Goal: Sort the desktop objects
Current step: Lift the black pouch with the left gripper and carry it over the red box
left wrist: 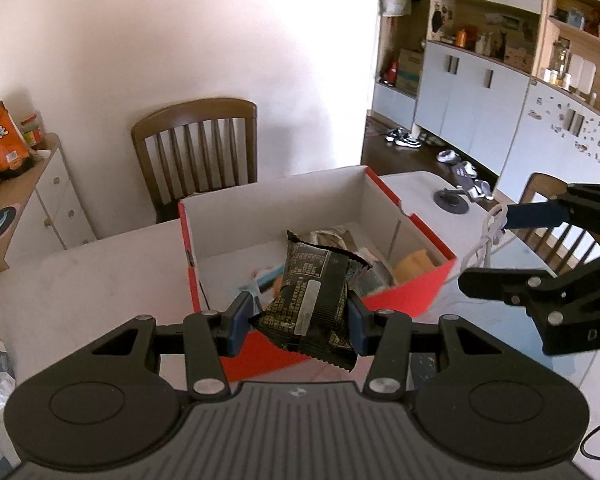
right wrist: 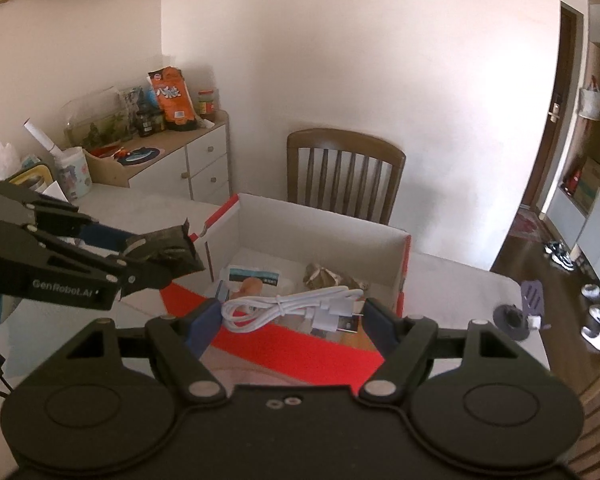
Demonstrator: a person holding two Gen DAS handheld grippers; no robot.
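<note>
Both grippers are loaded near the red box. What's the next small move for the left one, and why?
Probably ease the left gripper forward over the red box, then open. Its fingers are shut on the black snack packet, which hangs at the box's near wall, not yet inside. The right gripper holds the white cable over the near edge too.

Home dining room, wooden chair (right wrist: 345, 174) at white table (left wrist: 100, 272), snack-topped sideboard (right wrist: 188, 152), shoes (left wrist: 404, 139) near cabinets

The snack packet (left wrist: 312, 300) was crinkled, glossy dark foil. The box (left wrist: 404, 292) looked like matt red cardboard, white inside. The cable (right wrist: 284, 306) was smooth white plastic.
</note>
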